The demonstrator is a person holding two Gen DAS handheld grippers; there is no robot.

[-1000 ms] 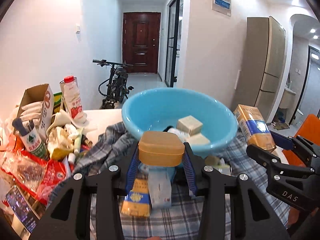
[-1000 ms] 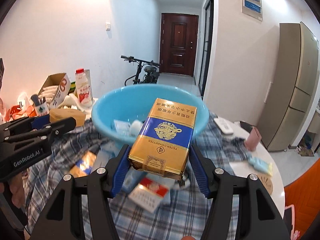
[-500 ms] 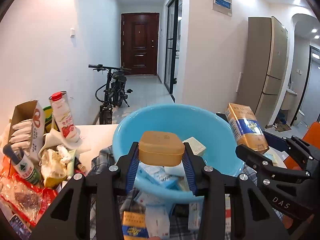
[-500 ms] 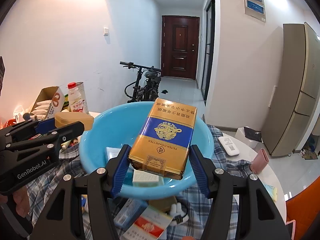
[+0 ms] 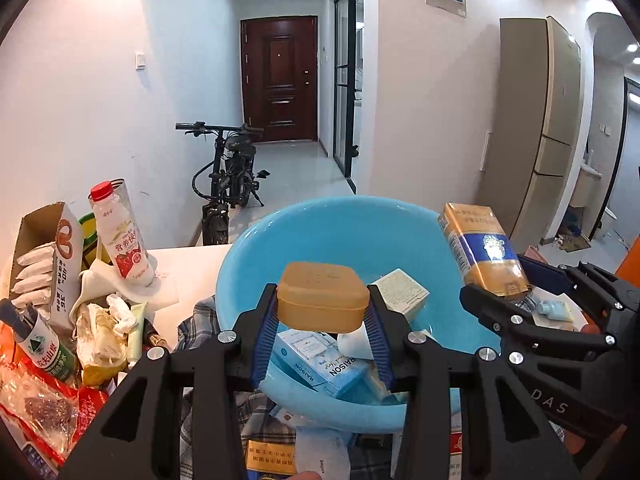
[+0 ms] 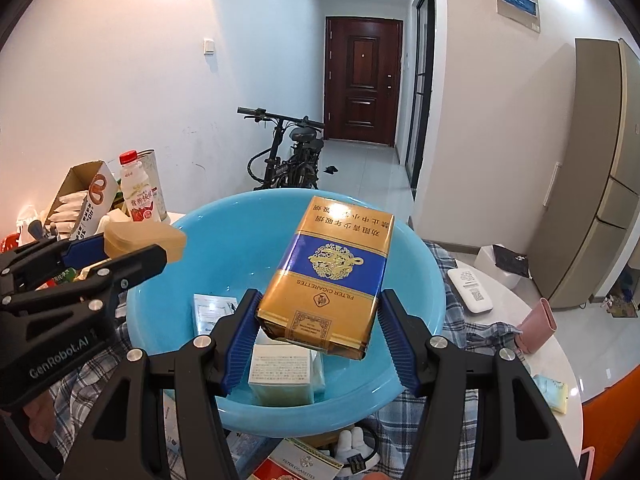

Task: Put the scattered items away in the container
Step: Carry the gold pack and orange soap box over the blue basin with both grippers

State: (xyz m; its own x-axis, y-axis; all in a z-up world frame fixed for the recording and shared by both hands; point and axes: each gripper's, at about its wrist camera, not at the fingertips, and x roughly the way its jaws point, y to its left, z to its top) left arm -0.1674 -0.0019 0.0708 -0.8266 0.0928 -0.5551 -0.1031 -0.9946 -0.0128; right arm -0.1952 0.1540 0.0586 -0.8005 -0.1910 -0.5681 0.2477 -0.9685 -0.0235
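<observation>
Now that both grippers have been carried over the basin, the left grips a case, the right a carton; release seems next.

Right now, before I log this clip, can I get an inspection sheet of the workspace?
Surface: white table partly covered by a checked cloth.
Job's things: blue basin already holds several small boxes; a tan case and a gold and blue carton are held above it.
Clutter: milk bottle, open cardboard box, wrappers, white remote, pink case.
Grippers: left gripper shut on the tan case; right gripper shut on the carton.
Cables: nothing seen.
Surroundings: hallway with a dark red door, a parked bicycle, a tall cabinet.
</observation>
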